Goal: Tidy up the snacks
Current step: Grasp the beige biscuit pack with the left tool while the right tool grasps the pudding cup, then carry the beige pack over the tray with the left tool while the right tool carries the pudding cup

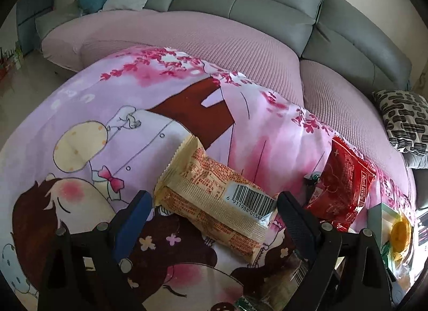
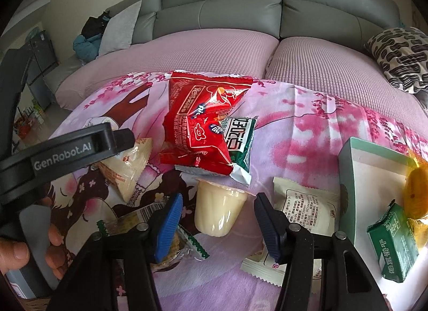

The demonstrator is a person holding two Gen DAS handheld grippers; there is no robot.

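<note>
Your left gripper [image 1: 211, 204] stands wide apart around the cream wafer pack [image 1: 214, 201] on the pink cloth [image 1: 107, 102], while your right gripper [image 2: 218, 213] straddles the pale jelly cup [image 2: 218, 210], pads not touching it.

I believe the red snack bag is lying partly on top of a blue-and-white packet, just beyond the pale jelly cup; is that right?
Not quite: the packet under the red snack bag is green and white, not blue. The right wrist view shows it, just beyond the pale jelly cup.
</note>
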